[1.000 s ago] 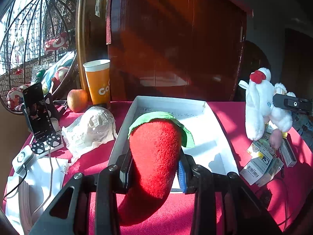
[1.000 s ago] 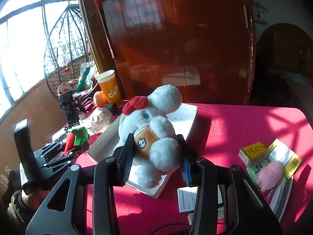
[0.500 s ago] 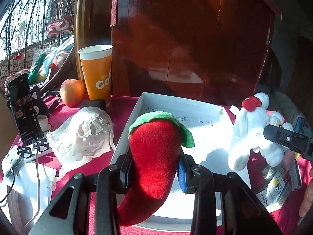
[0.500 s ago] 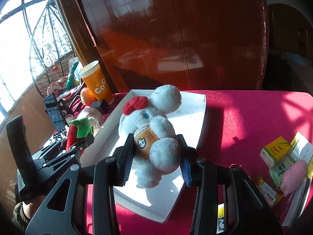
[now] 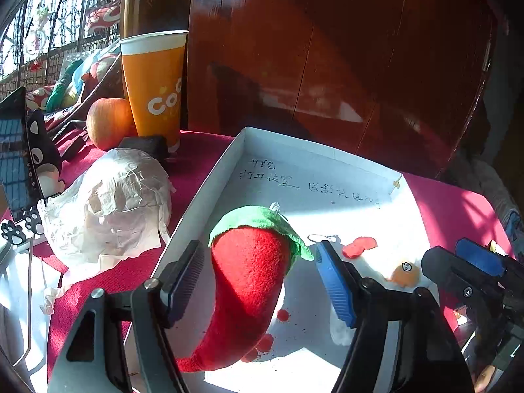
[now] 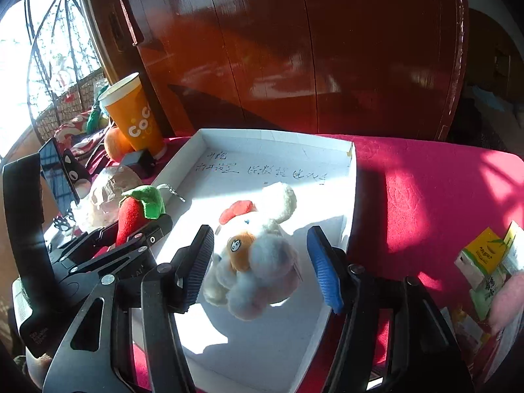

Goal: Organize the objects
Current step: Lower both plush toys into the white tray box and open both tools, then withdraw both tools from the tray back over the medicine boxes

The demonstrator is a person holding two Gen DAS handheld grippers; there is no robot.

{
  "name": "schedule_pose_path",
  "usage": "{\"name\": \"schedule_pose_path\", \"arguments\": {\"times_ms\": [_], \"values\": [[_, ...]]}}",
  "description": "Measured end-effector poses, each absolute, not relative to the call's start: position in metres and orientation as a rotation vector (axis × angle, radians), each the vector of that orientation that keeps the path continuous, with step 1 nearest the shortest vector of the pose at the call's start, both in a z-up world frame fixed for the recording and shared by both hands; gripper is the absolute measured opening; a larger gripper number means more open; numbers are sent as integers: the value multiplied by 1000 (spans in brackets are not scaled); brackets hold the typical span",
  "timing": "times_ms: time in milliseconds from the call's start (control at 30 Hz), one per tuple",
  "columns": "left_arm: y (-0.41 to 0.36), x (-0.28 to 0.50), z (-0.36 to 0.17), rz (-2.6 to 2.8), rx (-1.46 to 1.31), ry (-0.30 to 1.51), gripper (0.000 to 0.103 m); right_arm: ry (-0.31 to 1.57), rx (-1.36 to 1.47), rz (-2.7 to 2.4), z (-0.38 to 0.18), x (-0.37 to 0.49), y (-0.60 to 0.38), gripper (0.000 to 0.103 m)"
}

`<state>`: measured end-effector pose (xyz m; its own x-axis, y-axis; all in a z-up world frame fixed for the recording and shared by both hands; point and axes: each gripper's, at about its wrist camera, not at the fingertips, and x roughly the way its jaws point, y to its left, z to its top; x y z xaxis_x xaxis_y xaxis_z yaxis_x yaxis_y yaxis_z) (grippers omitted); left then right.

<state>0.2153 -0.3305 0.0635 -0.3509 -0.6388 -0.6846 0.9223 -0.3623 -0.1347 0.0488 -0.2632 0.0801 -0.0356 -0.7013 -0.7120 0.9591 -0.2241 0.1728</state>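
A white shallow box lies on the red table. A red plush chili with a green cap sits at the box's left side, between the spread fingers of my left gripper, which is open. A white plush dog with a red bow lies in the box between the spread fingers of my right gripper, which is open too. In the left wrist view the dog is washed out by sunlight.
An orange paper cup, an apple, a crumpled white bag and a phone on a stand lie left of the box. Small packets and a pink fluffy thing lie to the right. A dark wooden panel stands behind.
Both grippers moved over the box and opened. The chili and the plush dog, held before, now rest in the box between the spread fingers.
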Motion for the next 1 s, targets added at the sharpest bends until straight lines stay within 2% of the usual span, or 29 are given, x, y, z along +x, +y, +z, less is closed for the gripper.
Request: {"name": "schedule_pose_path", "arguments": {"times_ms": [33,67,400,633,1000], "values": [[-327,218,66,-1870,627,604,103,415,818,-1628,81,48,-261,89],[-325,220,70,-1859,607,582,103,412,803,-1659,82,46,-258,91],[-289,253,94,-1857,394,634,103,333,824,-1680,89,35,-222,91],[-269,259,98,-1907,318,820,103,263,874,-1638,90,32,-188,91],[-217,250,103,-1939,358,971,103,94,863,-1683,104,10,-120,91]]}}
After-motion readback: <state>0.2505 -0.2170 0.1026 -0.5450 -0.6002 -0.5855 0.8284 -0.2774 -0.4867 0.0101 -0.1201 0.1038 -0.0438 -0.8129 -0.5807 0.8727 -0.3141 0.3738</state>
